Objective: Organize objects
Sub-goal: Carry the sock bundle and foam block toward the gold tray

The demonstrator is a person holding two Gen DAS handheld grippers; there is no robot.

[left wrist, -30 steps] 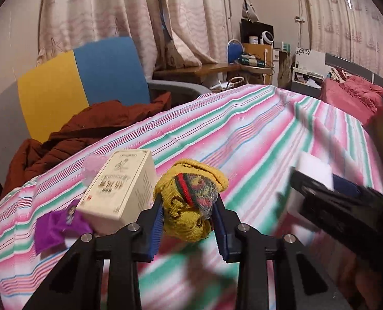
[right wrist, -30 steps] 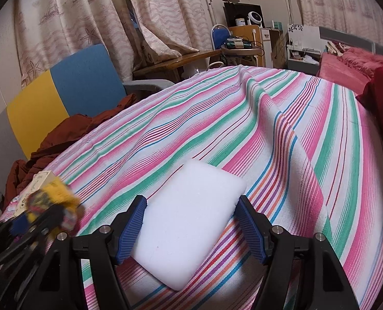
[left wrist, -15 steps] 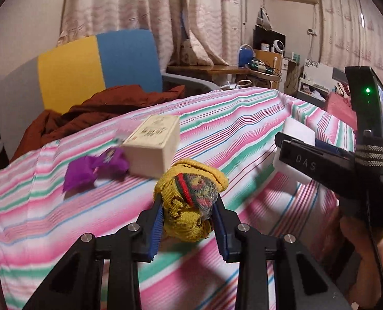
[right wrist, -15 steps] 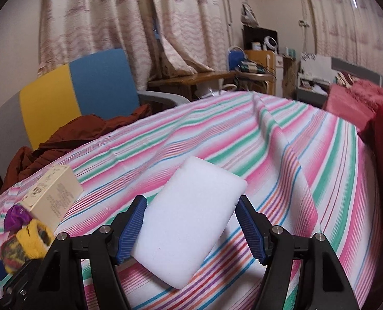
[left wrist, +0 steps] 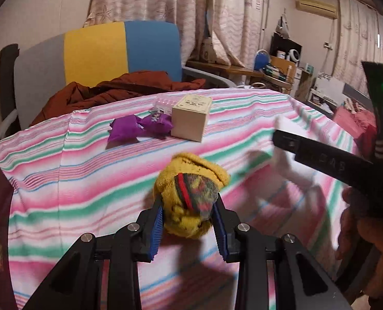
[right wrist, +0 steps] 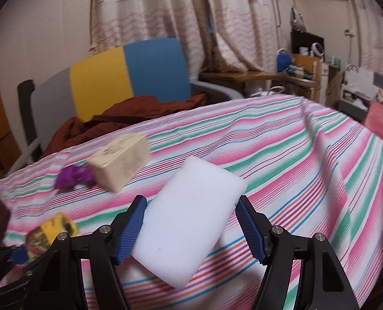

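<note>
Left gripper (left wrist: 189, 222): fingers pinching yellow sock ball (left wrist: 190, 201).
Right gripper (right wrist: 191, 222): fingers clamping white sponge (right wrist: 189, 219).
Far left: cream box (left wrist: 191, 117), purple wrapper (left wrist: 140, 126).

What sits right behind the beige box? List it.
Behind the box a clear plastic case pokes out on the striped cloth, beside the purple wrappers. The box hides the case's right end.

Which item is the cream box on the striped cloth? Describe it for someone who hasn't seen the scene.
On the striped tablecloth, look toward the far edge by the blue-and-yellow chair. The cream box sits there, right of the purple wrappers. It is the only rigid, square-cornered item; its neighbours are crumpled.
</note>
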